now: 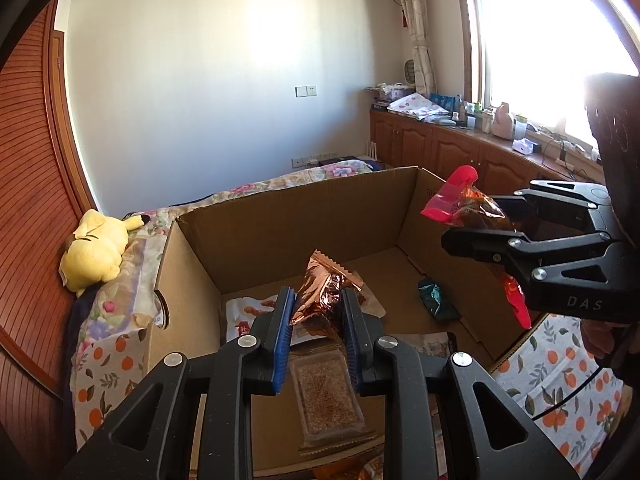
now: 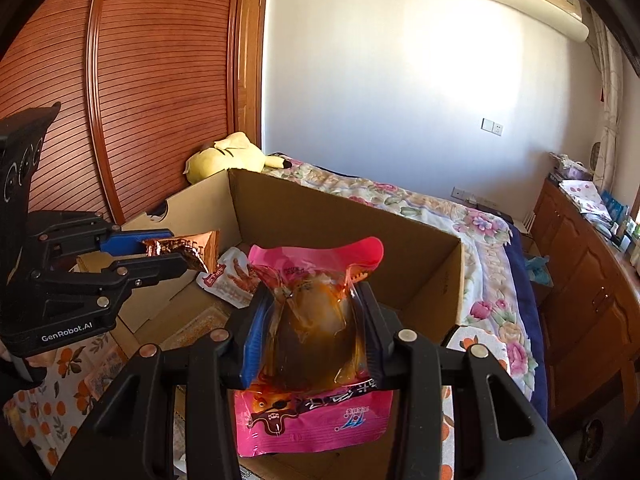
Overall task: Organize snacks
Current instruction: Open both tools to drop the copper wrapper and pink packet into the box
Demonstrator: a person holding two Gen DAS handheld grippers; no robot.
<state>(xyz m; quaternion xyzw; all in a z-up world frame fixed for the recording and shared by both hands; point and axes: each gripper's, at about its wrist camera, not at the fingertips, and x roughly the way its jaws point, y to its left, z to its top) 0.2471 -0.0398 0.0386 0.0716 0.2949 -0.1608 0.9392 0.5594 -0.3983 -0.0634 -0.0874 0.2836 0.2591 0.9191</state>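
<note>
Matt brown cardboard box (image 1: 280,216), glossy crinkled copper foil packet (image 1: 324,296), shiny pink plastic pouch (image 2: 316,320), plush yellow toy (image 1: 96,248)

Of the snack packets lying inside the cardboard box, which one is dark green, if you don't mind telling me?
The small crumpled dark green packet, lying alone toward the box's right side; the white pouch and clear-wrapped brown bar lie left of it.

This is a bedroom in somebody's home. There's the bed (image 2: 440,216) under a flowered quilt, a yellow plush toy (image 1: 96,248) lying at its head against a slatted wooden wardrobe door (image 2: 160,80). Up on the white wall, an air conditioner (image 2: 532,0). Along the bright window (image 1: 540,40) hangs a patterned curtain (image 1: 418,28), and below it low wooden cabinets (image 1: 448,148), their top crowded with bottles and folded cloth.
</note>
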